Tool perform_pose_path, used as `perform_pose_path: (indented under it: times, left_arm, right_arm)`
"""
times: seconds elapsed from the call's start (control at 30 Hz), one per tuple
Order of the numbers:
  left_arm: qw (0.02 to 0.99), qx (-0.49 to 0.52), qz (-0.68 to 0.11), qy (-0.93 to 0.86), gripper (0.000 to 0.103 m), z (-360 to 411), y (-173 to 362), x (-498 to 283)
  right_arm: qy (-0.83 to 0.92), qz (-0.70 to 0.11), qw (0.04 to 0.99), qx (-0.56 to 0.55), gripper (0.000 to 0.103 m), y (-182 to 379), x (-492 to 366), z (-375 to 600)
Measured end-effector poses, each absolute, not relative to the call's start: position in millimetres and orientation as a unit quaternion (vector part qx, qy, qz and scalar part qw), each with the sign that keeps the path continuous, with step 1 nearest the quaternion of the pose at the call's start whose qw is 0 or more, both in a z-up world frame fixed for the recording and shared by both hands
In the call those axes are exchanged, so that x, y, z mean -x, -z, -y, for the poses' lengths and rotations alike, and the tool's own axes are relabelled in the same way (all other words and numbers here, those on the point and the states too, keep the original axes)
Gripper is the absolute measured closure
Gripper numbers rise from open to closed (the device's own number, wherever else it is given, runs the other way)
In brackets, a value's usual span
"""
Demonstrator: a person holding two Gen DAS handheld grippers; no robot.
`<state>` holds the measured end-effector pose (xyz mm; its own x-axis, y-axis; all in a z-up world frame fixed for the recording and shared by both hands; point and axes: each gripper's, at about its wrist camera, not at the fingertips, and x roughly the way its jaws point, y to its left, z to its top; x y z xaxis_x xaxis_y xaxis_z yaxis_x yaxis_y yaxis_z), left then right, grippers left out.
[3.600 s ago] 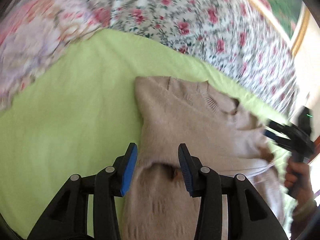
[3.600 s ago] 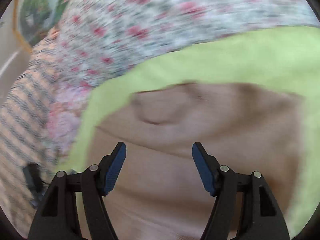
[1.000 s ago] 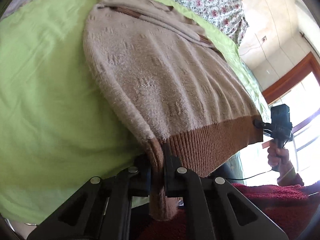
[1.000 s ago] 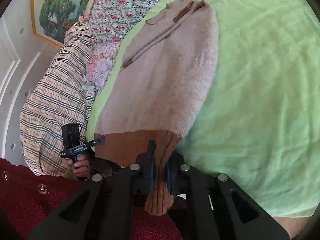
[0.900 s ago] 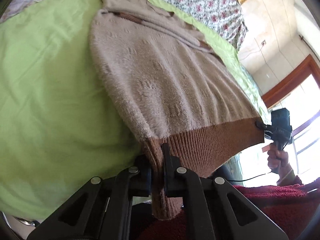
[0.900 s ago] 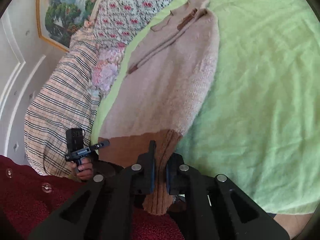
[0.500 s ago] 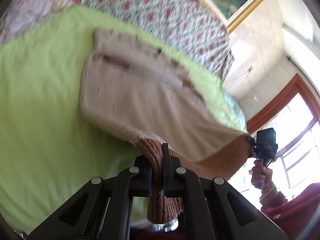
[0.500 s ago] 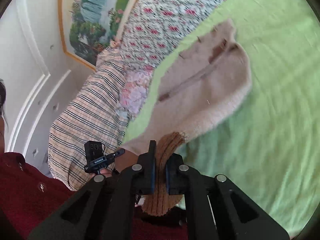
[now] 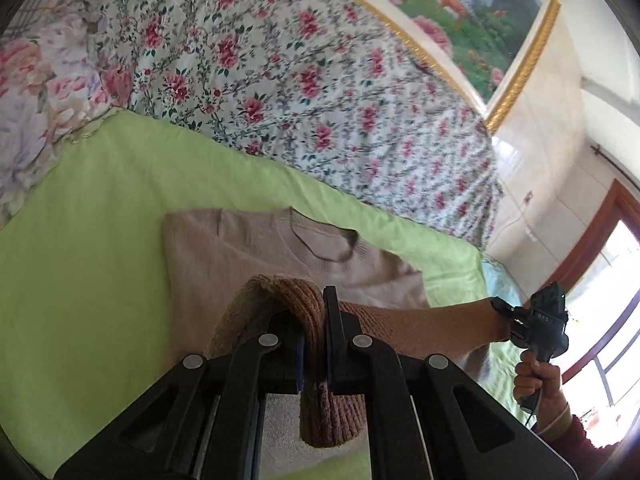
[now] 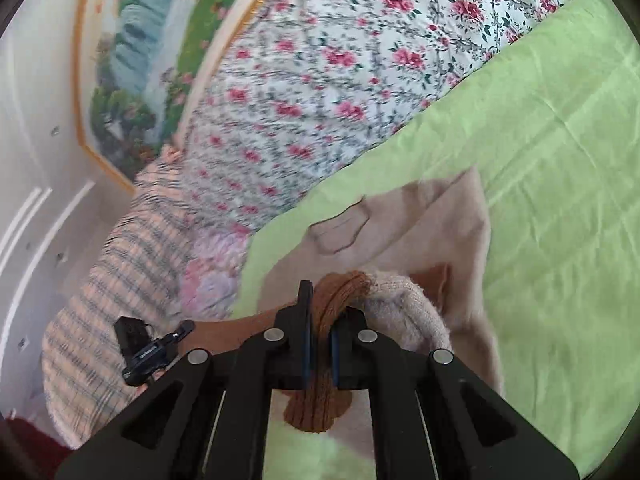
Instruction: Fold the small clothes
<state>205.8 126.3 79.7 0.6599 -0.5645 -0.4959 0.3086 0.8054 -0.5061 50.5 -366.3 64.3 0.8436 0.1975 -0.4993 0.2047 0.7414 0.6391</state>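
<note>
Tongs, left (image 9: 316,340) and right (image 10: 318,344), both pinching sweater (image 9: 224,248) hem; brown cuff (image 10: 434,274) only right view.

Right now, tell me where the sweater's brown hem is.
The hem is stretched between both closed tongs, left and right, lifted above the sweater's neckline on the green sheet.

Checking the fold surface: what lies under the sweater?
The sweater lies on a green sheet. Both grippers, left and right, hold its brown hem lifted. Anything beneath the sweater is hidden.

A home bedroom. A green sheet (image 9: 100,208) covers the bed, with a floral quilt (image 9: 280,72) behind it. Above the quilt hangs a gold-framed landscape painting (image 9: 460,8)
</note>
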Motion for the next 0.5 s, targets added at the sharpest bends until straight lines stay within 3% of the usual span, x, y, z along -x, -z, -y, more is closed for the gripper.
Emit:
perform_pose_path:
  times: [0.23, 0.5]
  left_arm:
    - [0.88, 0.186, -0.384, 0.21, 0.097, -115, -37, -303]
    - [0.854, 0.196, -0.442, 0.194, 0.093, -116, 21, -330]
  right_arm:
    - [0.054, -0.332, 0.872, -0.355, 0.095, -16, -127, 413]
    - [0.082, -0.378, 0.852, -0.354, 0.091, 19, -141, 422]
